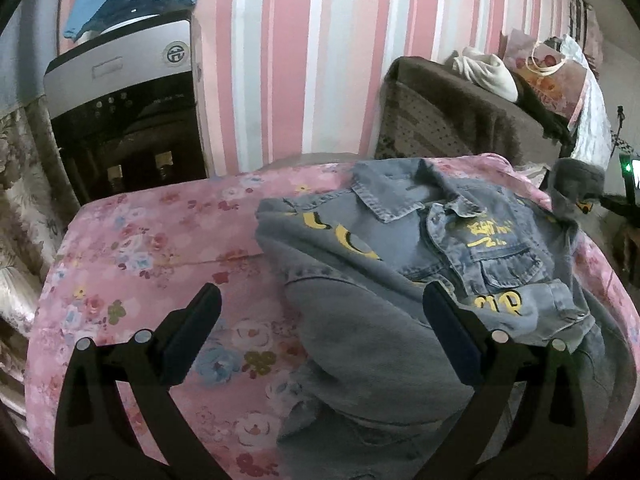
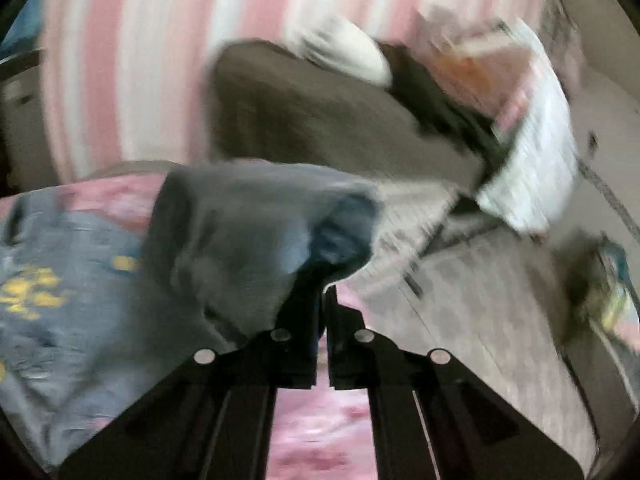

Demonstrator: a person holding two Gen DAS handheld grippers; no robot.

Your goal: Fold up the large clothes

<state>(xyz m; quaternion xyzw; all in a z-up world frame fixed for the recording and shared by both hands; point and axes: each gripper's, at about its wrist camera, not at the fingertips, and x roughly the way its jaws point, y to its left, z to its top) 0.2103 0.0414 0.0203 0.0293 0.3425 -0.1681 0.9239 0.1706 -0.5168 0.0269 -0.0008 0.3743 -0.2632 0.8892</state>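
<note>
- The left wrist view is sharp: the left gripper [image 1: 320,320] hangs wide open, holding nothing, one finger over the pink floral bed cover [image 1: 132,248], the other over the denim jacket [image 1: 400,280].
- The jacket lies rumpled toward the cover's far right corner, collar toward the striped wall [image 1: 280,60].
- The right wrist view is blurred: the right gripper [image 2: 323,300] is clamped on a lifted fold of jacket [image 2: 256,232].
- At right, a printed bag [image 1: 548,68] sits on the brown-draped sofa [image 1: 460,120]; its contents cannot be told.

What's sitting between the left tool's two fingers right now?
In the left wrist view, the open left tool frames the pink floral sheet on its left side and the denim jacket's grey sleeve on its right. Nothing is gripped.
</note>
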